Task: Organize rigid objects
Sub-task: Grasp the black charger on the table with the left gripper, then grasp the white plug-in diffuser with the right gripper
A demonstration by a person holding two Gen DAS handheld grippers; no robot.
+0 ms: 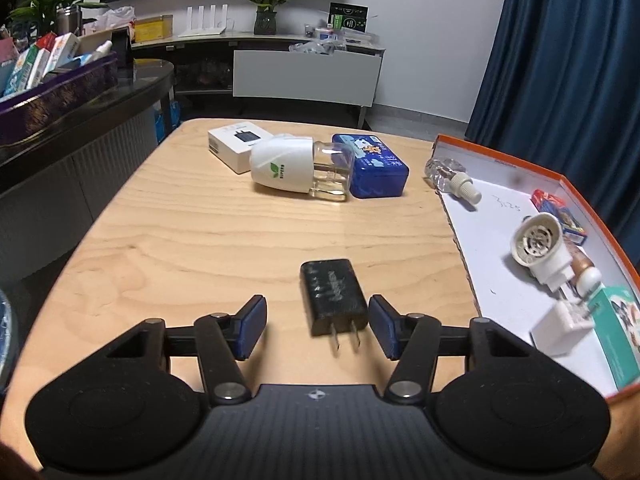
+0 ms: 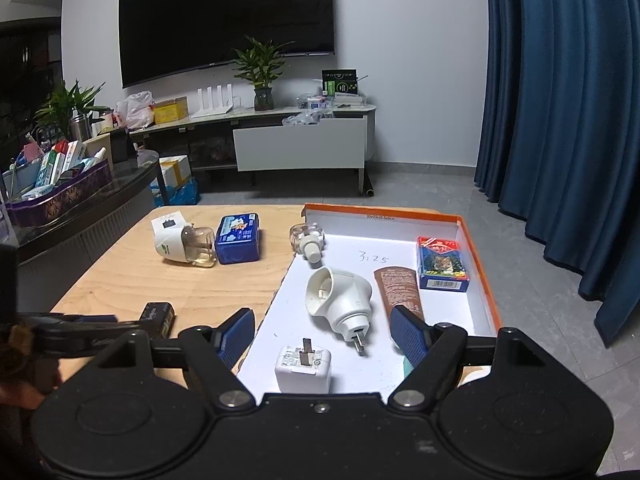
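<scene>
Your left gripper [image 1: 318, 326] hangs low over the wooden table [image 1: 180, 232] with its jaws apart, and the black charger [image 1: 334, 298] lies flat between them, prongs pointing back toward you. Its right side sits just beside the right blue pad [image 1: 384, 330]; a wider strip of bare wood shows on the left, next to the other pad. Neither pad clearly touches it.

Ahead of the charger the wood runs open up to a far cluster: a white plug-in vaporizer [image 1: 296, 170] lying on its side, a white box [image 1: 236, 144] behind it and a blue tin [image 1: 372, 164] touching its glass end. The table's left edge curves away with nothing along it.

To the right, the orange-rimmed tray [image 1: 500, 160] has its near wall close to the charger. A small clear bottle [image 2: 308, 236] rests tilted over the tray's far left corner.

Your right gripper [image 2: 324, 334] hovers over the tray's near end, jaws wide apart and holding nothing. Between them lie a white charger [image 2: 303, 368] with prongs up and a white round plug-in [image 2: 340, 296]. Beside that is a brown tube [image 2: 400, 286], partly behind the right pad, then a card pack [image 2: 440, 264] near the right wall. The tray's far middle floor is bare.
</scene>
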